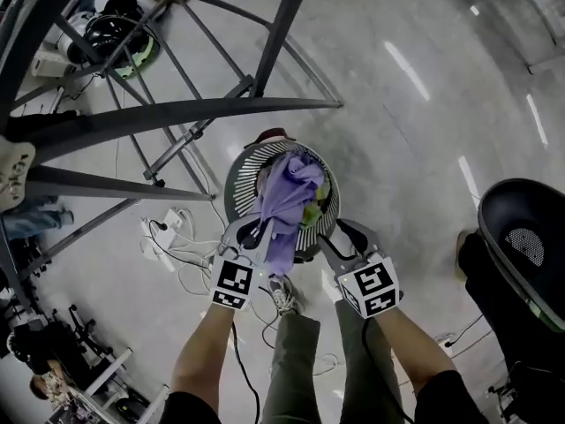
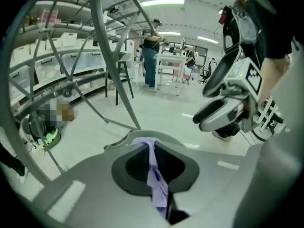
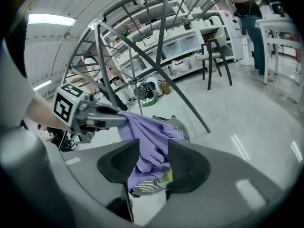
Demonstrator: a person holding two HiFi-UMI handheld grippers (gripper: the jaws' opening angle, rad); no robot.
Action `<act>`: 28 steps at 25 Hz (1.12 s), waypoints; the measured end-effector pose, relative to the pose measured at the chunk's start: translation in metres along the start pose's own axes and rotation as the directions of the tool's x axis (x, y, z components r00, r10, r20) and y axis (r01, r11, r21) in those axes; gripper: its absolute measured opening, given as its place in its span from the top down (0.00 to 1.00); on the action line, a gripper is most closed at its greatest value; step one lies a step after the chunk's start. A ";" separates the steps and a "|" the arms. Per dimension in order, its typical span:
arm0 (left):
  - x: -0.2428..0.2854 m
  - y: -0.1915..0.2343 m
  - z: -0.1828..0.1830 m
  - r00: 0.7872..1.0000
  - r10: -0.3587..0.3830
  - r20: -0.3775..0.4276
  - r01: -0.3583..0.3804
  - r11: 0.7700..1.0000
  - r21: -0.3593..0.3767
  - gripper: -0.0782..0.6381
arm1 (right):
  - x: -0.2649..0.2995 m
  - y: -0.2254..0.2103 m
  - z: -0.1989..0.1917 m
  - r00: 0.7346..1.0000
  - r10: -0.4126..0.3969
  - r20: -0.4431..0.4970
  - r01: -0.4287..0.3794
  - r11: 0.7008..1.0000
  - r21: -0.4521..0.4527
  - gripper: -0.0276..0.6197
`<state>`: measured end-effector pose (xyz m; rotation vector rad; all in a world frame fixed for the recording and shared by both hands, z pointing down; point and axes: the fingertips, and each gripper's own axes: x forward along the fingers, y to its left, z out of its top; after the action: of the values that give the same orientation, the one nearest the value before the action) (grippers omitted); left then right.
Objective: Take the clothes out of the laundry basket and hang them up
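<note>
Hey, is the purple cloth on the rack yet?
No, the purple cloth hangs from the left tool over the basket.

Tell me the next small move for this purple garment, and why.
Probably raise the left claw higher. It is shut on the purple garment, whose lower end hangs into the laundry basket. The right claw is open beside the garment, so lifting it clear should let that claw take a second hold.

The left gripper (image 2: 152, 148) has its jaws pinched together on a strip of purple cloth (image 2: 158, 184). The right gripper (image 2: 203, 119) hangs at the right, and a metal rack (image 2: 102, 46) stands at the left.
</note>
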<state>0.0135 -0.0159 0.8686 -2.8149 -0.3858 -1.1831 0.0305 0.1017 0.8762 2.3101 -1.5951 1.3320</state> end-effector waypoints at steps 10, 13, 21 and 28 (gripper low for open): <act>-0.119 -0.028 0.081 0.983 -0.030 0.182 0.019 0.998 0.059 0.88 | -0.001 -0.014 0.022 0.997 -0.076 0.017 0.075 0.995 0.073 0.66; -0.140 -0.039 0.096 0.972 -0.063 0.227 0.035 0.992 0.124 0.88 | 0.002 -0.014 0.031 0.996 -0.088 0.033 0.086 0.993 0.075 0.66; -0.162 -0.046 0.102 0.957 -0.114 0.265 0.073 0.984 0.160 0.88 | 0.031 0.007 0.026 0.999 -0.007 -0.036 0.007 1.000 -0.004 0.67; -0.163 -0.040 0.075 0.970 -0.049 0.238 0.037 0.998 0.054 0.88 | 0.020 0.032 0.050 0.999 0.027 0.025 -0.026 0.997 -0.066 0.92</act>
<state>-0.0546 0.0006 0.6984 -2.9270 -0.4845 -0.8282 0.0381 0.0485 0.8443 2.2852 -1.6566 1.2397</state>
